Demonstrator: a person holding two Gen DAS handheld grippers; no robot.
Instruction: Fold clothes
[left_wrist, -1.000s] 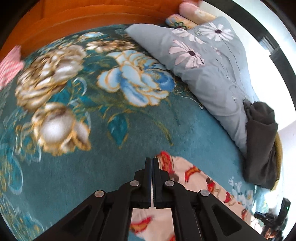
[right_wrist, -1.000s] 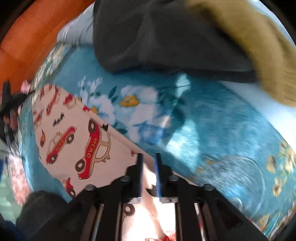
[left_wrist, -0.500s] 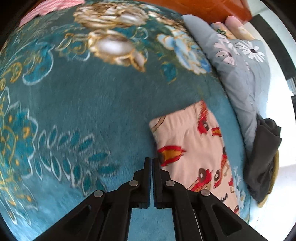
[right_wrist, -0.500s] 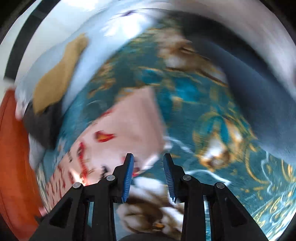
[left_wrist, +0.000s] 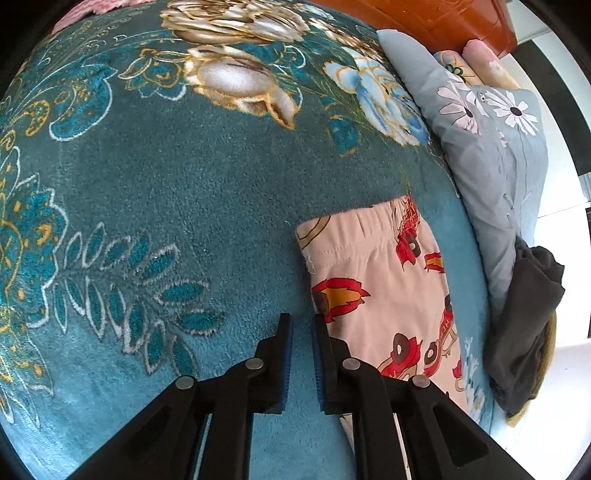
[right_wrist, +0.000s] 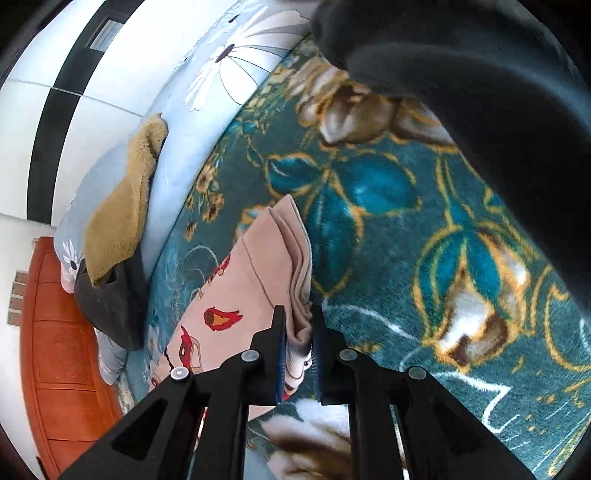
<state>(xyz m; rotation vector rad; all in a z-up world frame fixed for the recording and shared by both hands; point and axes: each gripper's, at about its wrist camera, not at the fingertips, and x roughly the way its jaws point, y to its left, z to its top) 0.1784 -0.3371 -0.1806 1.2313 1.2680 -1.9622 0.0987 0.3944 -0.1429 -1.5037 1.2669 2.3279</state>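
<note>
Fingers of the right gripper (right_wrist: 298, 325) have just been closing, and a bunched edge of the pink trousers (right_wrist: 255, 273) is pinched between them, low in the middle of the right wrist view. Only a narrow gap is kept between the left gripper (left_wrist: 299, 332) fingers, which have just opened a little; nothing is held there. The trousers (left_wrist: 384, 280) are laid folded at lower right of the left view, printed with red cars. The teal flowered blanket (left_wrist: 177, 192) is spread under them. Their lower end is hidden behind the black fingers. A dark blurry shape (right_wrist: 498, 110) at upper right cannot be made out.
</note>
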